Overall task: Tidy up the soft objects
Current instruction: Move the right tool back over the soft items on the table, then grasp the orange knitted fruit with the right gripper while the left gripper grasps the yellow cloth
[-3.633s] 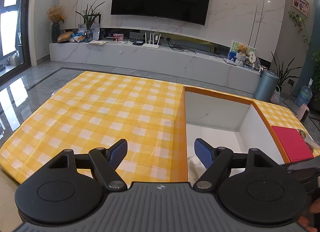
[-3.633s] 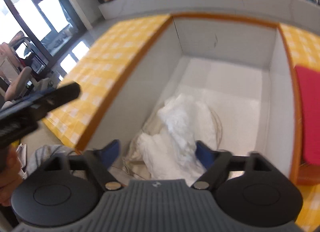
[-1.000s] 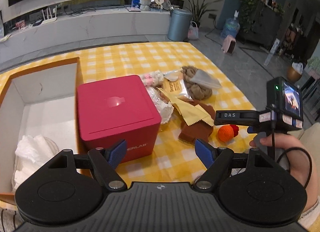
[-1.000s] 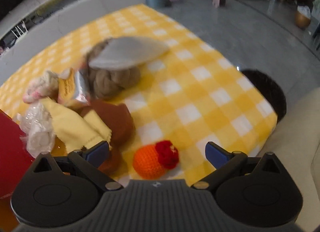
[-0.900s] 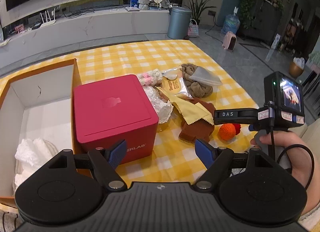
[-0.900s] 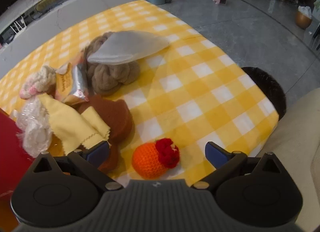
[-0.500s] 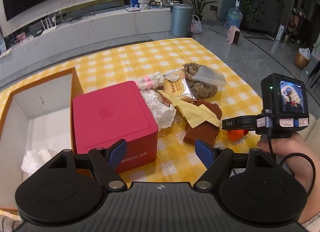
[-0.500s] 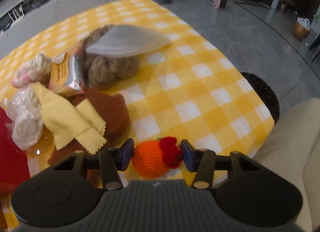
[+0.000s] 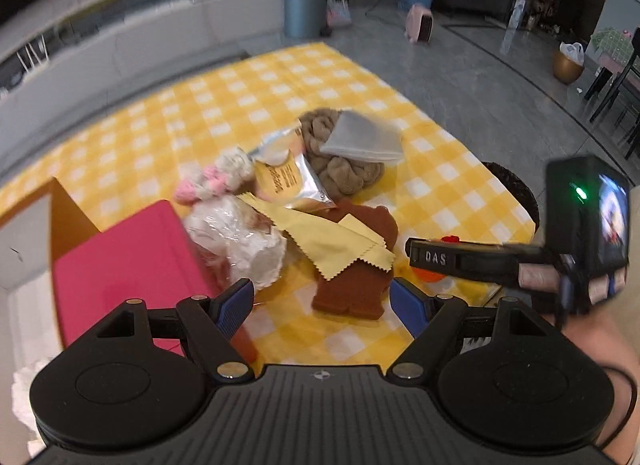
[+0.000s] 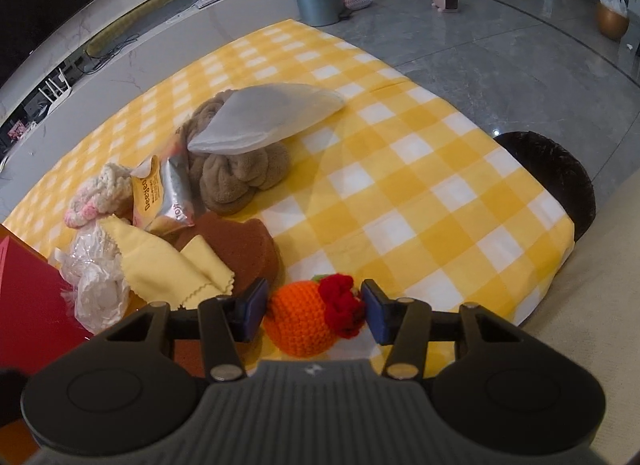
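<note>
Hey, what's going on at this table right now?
A person with a gripper in each hand is sorting soft things on a yellow checked table. The right gripper has just been closing around an orange crochet toy at the near edge, and its pads now press the toy's sides. The left gripper hangs open over a brown sponge and holds nothing. A heap of cloths and packets lies beside a red box.

Yellow-and-white checked tablecloth [image 10: 420, 193] bearing a cluster of soft things

On it lay a brown twisted plush bundle [image 10: 236, 177], a brown flat felt piece [image 10: 240, 249], an orange crocheted ball with a red tuft [image 10: 308, 321], a pink-and-cream knitted toy [image 10: 102, 193], a crumpled clear plastic wrapper [image 10: 96, 273] and a red square box [image 9: 128, 261].
</note>
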The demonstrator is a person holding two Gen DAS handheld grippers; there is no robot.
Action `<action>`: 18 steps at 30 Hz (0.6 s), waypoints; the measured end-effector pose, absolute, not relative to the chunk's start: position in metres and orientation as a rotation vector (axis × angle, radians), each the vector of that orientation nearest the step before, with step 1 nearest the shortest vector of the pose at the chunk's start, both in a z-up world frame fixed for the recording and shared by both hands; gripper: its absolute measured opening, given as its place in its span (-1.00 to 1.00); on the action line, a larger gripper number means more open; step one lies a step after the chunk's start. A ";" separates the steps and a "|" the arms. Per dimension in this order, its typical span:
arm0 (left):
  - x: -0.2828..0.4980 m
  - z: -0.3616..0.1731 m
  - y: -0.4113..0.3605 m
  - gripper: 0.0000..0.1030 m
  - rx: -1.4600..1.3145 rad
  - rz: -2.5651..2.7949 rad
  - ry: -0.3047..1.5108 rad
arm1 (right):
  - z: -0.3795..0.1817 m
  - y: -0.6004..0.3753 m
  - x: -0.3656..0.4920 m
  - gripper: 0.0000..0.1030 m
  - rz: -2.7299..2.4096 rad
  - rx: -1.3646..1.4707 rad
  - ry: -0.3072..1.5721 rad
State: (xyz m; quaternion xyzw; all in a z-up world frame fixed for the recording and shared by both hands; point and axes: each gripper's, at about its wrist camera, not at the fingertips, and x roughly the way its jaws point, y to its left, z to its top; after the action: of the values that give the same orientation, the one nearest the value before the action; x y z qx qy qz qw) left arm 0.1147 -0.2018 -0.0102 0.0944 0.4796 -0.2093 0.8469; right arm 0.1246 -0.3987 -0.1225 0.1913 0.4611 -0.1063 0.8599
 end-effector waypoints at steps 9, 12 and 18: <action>0.161 -0.014 -0.219 0.76 0.090 -0.422 1.068 | -0.124 -0.402 0.124 -0.01 -0.212 0.426 0.967; 0.175 -0.024 -0.230 0.68 0.114 -0.440 1.138 | -0.124 -0.401 0.124 -0.01 -0.213 0.420 0.967; 0.195 -0.054 -0.244 0.68 0.150 -0.400 1.238 | -0.122 -0.403 0.122 -0.01 -0.197 0.426 0.949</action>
State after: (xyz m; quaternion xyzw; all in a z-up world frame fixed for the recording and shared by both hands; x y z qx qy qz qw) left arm 0.1947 -0.2436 -0.0536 0.0697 0.5759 -0.1858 0.7931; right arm 0.1217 -0.4033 -0.1221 0.2034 0.4528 -0.0941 0.8630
